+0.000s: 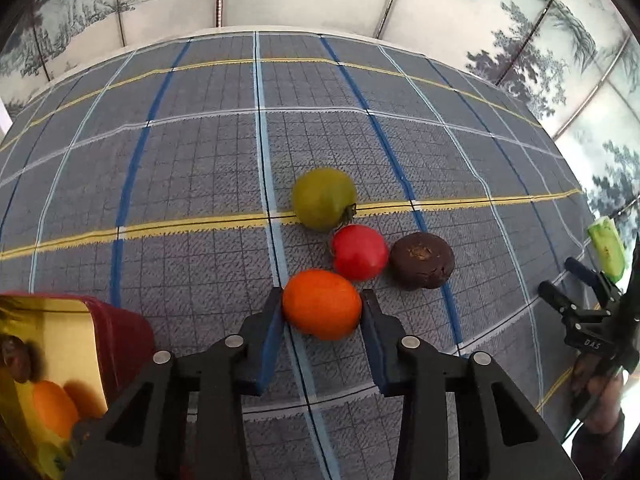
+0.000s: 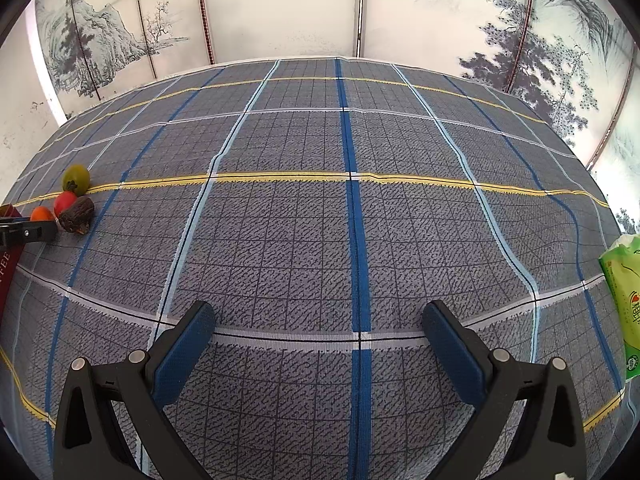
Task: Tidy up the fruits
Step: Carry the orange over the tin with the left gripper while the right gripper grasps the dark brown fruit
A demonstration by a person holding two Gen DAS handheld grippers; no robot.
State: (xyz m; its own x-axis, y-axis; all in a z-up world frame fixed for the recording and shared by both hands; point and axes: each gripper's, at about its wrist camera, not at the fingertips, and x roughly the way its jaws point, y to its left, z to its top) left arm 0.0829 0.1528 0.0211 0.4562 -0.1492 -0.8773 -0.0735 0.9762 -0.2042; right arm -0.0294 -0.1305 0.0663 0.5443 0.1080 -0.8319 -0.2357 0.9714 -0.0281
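An orange fruit (image 1: 322,304) lies on the checked cloth, and my left gripper (image 1: 322,294) is shut on it, a blue pad pressed to each side. Just beyond it a red tomato (image 1: 360,252), a green tomato (image 1: 324,198) and a dark brown fruit (image 1: 422,260) sit close together. The right wrist view shows the same cluster far left: green tomato (image 2: 76,178), red tomato (image 2: 65,201), brown fruit (image 2: 78,215). My right gripper (image 2: 318,320) hangs open over bare cloth with nothing between its fingers.
A red box with a gold inside (image 1: 124,332) stands at the lower left, holding an orange fruit (image 1: 54,408) and a dark one (image 1: 16,358). A green packet (image 2: 624,304) lies at the table's right edge. Painted screen panels stand behind the table.
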